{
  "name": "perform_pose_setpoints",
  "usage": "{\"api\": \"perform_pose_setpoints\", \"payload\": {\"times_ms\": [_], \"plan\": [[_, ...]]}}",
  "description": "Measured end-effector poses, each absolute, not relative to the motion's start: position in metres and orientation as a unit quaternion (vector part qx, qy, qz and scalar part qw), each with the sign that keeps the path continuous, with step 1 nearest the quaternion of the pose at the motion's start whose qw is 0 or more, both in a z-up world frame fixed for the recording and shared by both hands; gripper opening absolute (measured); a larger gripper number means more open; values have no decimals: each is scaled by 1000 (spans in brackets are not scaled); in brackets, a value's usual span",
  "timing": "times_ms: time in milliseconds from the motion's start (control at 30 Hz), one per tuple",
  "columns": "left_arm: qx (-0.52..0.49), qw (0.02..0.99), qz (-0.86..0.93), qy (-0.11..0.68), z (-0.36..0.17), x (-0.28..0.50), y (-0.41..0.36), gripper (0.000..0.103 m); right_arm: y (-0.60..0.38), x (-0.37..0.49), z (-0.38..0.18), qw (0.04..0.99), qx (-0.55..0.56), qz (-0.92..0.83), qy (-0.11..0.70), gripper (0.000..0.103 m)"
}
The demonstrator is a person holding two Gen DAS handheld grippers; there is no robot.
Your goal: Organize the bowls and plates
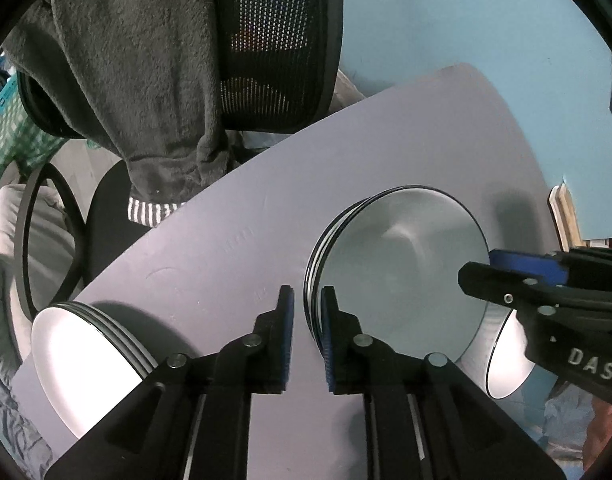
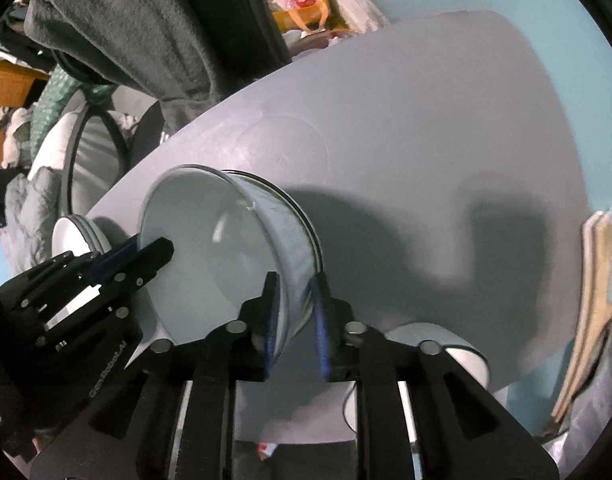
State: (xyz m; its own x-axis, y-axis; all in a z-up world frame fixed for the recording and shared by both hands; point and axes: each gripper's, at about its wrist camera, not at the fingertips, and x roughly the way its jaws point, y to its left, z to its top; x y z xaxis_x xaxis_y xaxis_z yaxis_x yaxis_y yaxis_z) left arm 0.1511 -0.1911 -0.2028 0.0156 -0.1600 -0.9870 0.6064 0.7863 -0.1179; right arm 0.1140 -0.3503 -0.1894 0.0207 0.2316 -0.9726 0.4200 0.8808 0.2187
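**Letting go of the plate on the middle stack**

From the left wrist, we look down on the pale desk (image 1: 386, 152). Our left tool (image 1: 308, 300) has its pads slightly apart, straddling the near rim of the top plate (image 1: 402, 264) on the middle stack; the right-hand pad sits over the rim, but we cannot tell whether it touches. The right tool (image 1: 518, 276) reaches in at the plate's opposite edge. A second stack of plates (image 1: 86, 364) lies well apart at the lower left, and a bowl (image 1: 510, 360) sits just beside the middle stack.

From the right wrist, the right tool (image 2: 294, 300) stands parted around the rim of the same plate (image 2: 210, 256), with daylight at the pads. The left tool (image 2: 146, 252) lies on the far rim.

We judge the plate is set down and is being released. Next, both tools should widen and lift straight up, so the rim is not dragged sideways off the stack.
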Motion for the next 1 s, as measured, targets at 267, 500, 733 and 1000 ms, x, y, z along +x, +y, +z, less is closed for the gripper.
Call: {"api": "perform_pose_setpoints", "payload": {"times_ms": [267,500,733,1000], "plan": [[170,703,-270,635,-186,148,-184,21,-345,115,-171,697,188,-82,687,29],[163,735,-265,603,-144,137,-168,42,-336,112,-140,733,142,-90,659,44],[162,758,-267,572,-104,122,-155,54,-326,104,-109,757,123,-86,636,54],[154,770,-277,554,-72,105,-144,65,-318,90,-79,779,104,-81,613,59]]}}
